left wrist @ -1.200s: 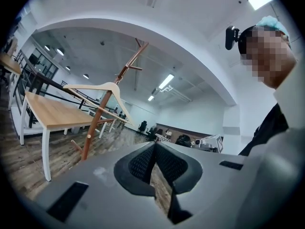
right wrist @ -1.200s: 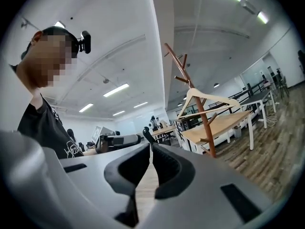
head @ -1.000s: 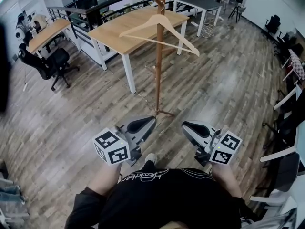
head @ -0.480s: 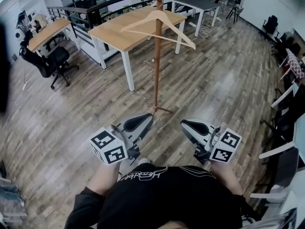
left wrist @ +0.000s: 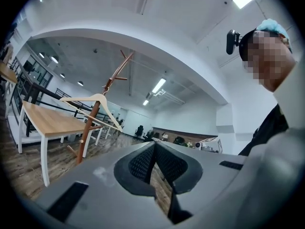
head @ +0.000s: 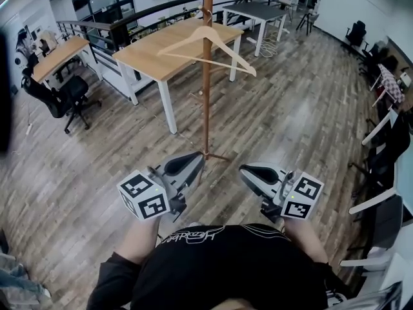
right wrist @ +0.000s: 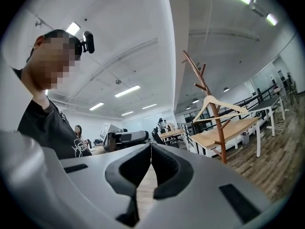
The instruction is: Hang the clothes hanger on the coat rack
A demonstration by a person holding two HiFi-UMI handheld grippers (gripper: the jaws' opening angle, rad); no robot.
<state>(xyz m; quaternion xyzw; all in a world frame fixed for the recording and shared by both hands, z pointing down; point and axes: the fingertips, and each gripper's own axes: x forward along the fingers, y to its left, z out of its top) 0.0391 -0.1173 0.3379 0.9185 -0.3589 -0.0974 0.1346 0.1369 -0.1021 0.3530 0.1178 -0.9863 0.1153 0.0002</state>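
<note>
Upper centre, the clothes hanger [head: 206,44] hangs on the coat rack [head: 206,108]; left gripper [head: 193,161] and right gripper [head: 248,171], lower frame, closed and empty; hanging judged complete; next move needs only standing clear.

Between left gripper [head: 193,161] and right gripper [head: 249,171]: free gap.
Straight ahead: coat rack [head: 206,102], upright pole, feet just beyond the fingertips.
Ahead, high: clothes hanger [head: 224,42] spanning both sides of the pole.
Ahead-left, beyond rack: table [head: 155,53].
Ahead-right: bare floor [head: 290,115].
Far right: chairs [head: 387,218].
</note>
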